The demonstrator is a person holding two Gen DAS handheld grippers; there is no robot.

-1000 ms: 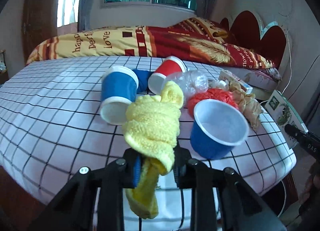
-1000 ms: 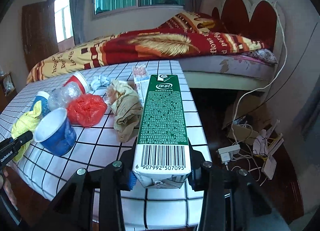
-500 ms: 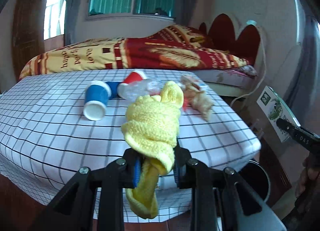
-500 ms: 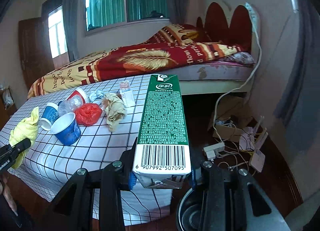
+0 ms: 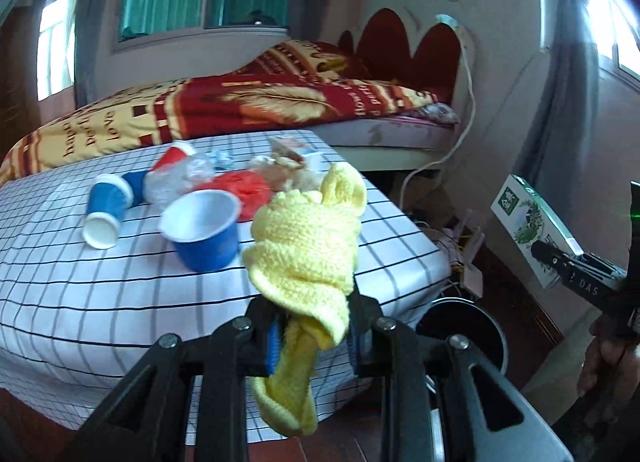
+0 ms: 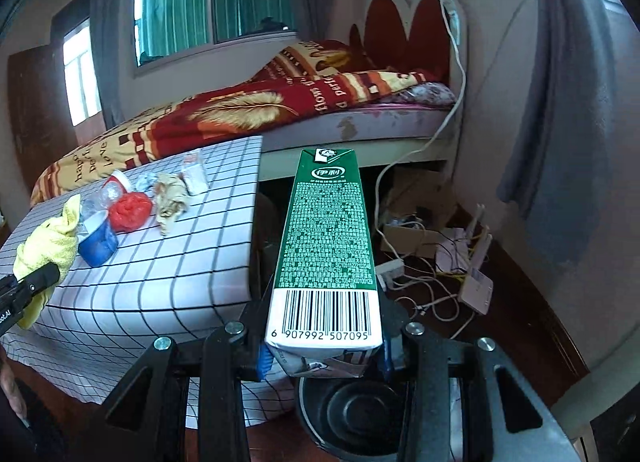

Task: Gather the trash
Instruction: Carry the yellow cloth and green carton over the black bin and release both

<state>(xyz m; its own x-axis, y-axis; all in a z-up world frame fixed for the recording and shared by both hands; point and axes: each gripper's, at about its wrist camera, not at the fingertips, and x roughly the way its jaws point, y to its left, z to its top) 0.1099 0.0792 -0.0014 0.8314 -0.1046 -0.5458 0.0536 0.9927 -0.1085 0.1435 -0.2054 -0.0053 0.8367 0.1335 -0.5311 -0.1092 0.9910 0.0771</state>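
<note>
My left gripper (image 5: 314, 336) is shut on a yellow knitted cloth (image 5: 308, 254), held off the table's front right corner. My right gripper (image 6: 322, 356) is shut on a green milk carton (image 6: 328, 246), held above a dark round bin (image 6: 352, 410); the bin also shows in the left wrist view (image 5: 460, 322). The carton shows in the left wrist view (image 5: 528, 222), and the cloth in the right wrist view (image 6: 48, 242). On the checked tablecloth (image 5: 100, 282) lie blue cups (image 5: 204, 230), a red cup (image 5: 172, 158), a red bag (image 5: 244, 190), crumpled plastic and brown paper (image 6: 170, 198).
A bed with a red and yellow blanket (image 5: 240, 106) stands behind the table. Cables, a power strip and cardboard (image 6: 420, 246) litter the floor at the right, by the wall. A grey curtain (image 6: 560, 102) hangs at the right.
Both grippers have pulled back and to the right, away from the table, still holding the cloth and the carton. The bin has come into view below the right gripper.
</note>
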